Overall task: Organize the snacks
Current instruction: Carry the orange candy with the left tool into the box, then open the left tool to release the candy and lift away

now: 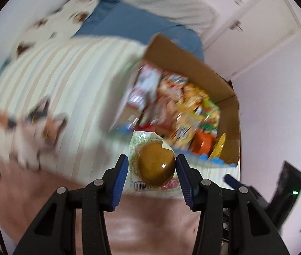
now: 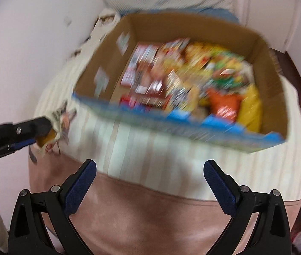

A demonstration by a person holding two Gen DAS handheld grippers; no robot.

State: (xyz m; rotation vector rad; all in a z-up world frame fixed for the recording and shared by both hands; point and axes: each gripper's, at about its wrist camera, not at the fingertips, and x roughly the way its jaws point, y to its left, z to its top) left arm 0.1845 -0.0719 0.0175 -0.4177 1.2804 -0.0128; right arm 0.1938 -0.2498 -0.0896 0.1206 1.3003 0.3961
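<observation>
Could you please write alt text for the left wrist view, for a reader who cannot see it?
The left gripper holds a wrapped brown bun between its blue pads, above a striped blanket. Behind it, blurred, stands an open cardboard box of colourful snack packets.

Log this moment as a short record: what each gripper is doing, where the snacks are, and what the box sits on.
left gripper: jaws shut on a clear-wrapped round brown snack
right gripper: jaws open, holding nothing
snack store: open brown cardboard box, filled with blurred colourful packets
surface: cream striped bedcover
image quality: motion blur, labels unreadable
</observation>
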